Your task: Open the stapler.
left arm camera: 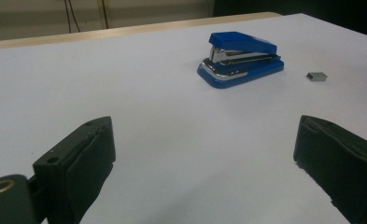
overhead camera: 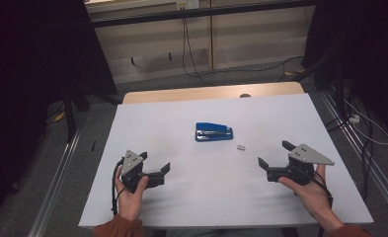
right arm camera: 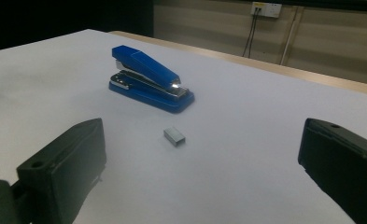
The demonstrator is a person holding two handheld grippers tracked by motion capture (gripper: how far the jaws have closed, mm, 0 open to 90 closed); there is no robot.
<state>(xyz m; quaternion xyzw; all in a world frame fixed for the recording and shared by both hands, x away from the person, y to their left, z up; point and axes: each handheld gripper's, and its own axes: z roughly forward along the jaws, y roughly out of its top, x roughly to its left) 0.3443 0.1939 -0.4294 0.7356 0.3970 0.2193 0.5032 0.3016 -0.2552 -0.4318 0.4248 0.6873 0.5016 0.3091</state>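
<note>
White table (overhead camera: 152,123) is filling mid-frame, a wood edge (overhead camera: 181,94) showing along its top. Black cables (overhead camera: 189,54) are hanging down the beige wall (overhead camera: 251,39), upper centre. Dark curtains (overhead camera: 38,54) are flanking both sides.

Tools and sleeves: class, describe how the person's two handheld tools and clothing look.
Both the left tool and right tool are black, each with two blocky padded jaws and a grey three-cornered plate on top. A black cable trails from the left tool. The sleeves are rust-orange.
</note>
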